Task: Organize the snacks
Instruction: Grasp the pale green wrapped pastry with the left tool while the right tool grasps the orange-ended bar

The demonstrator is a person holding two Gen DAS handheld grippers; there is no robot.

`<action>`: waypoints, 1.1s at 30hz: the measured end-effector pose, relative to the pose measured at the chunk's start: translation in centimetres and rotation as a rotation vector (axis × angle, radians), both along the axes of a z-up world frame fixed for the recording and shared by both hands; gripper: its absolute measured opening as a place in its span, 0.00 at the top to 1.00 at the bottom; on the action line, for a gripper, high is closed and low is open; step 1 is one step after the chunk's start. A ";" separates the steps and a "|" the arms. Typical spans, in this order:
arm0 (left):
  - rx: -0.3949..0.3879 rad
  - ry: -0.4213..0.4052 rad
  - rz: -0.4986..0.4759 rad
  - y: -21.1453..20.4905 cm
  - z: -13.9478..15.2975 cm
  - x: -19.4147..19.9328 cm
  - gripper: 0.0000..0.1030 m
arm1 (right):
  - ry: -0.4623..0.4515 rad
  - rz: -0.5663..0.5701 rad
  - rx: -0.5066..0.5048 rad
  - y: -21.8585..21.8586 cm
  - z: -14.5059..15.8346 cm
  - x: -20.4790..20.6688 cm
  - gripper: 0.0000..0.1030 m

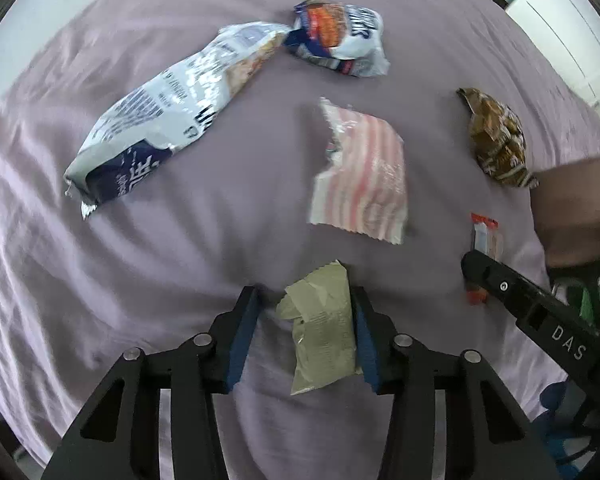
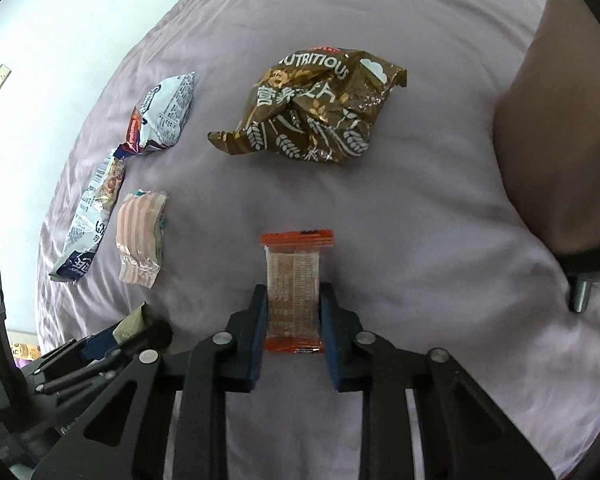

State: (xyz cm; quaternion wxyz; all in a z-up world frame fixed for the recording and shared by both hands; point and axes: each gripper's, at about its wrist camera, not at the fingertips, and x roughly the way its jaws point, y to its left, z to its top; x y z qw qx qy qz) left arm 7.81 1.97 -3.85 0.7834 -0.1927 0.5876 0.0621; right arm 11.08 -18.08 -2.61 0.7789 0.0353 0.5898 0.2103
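My left gripper (image 1: 305,292) points down at the lilac bedsheet (image 1: 140,280), with an olive-green snack packet (image 1: 324,332) between its blue pads. The right pad touches the packet; a gap shows at the left pad. My right gripper (image 2: 293,288) is shut on a small clear cracker packet with orange ends (image 2: 294,292), its pads pressing both long sides. That packet (image 1: 486,232) also shows in the left wrist view, beside a black finger (image 1: 480,272) of the right gripper. The green packet (image 2: 130,324) shows at the lower left of the right wrist view.
Other snacks lie on the sheet: a long white-and-blue bag (image 1: 160,120), a crumpled blue, white and orange bag (image 1: 340,36), a pink-striped packet (image 1: 364,176) and a brown cereal bag (image 2: 312,112). A person's arm (image 2: 560,120) fills the right side.
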 end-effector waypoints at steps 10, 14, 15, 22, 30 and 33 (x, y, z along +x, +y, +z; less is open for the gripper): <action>-0.059 0.002 0.005 2.8 -1.2 -0.6 0.78 | -0.014 0.047 -0.033 0.7 0.0 0.5 1.00; -0.057 -0.006 -0.016 3.0 -0.8 -0.9 0.79 | -0.017 0.045 -0.022 0.8 -0.1 0.5 1.00; -0.054 -0.009 -0.025 3.7 -0.6 -1.8 0.79 | -0.020 0.047 -0.020 0.8 -0.1 0.4 1.00; -0.023 -0.033 -0.079 2.8 0.5 -2.1 0.80 | -0.051 0.076 0.016 0.6 0.7 -0.4 1.00; 0.010 -0.051 -0.111 1.6 1.8 -2.0 0.81 | -0.073 0.093 0.035 0.6 1.3 -1.7 1.00; 0.017 -0.059 -0.114 1.2 2.3 -1.7 0.81 | -0.077 0.088 0.053 0.1 2.0 -2.4 1.00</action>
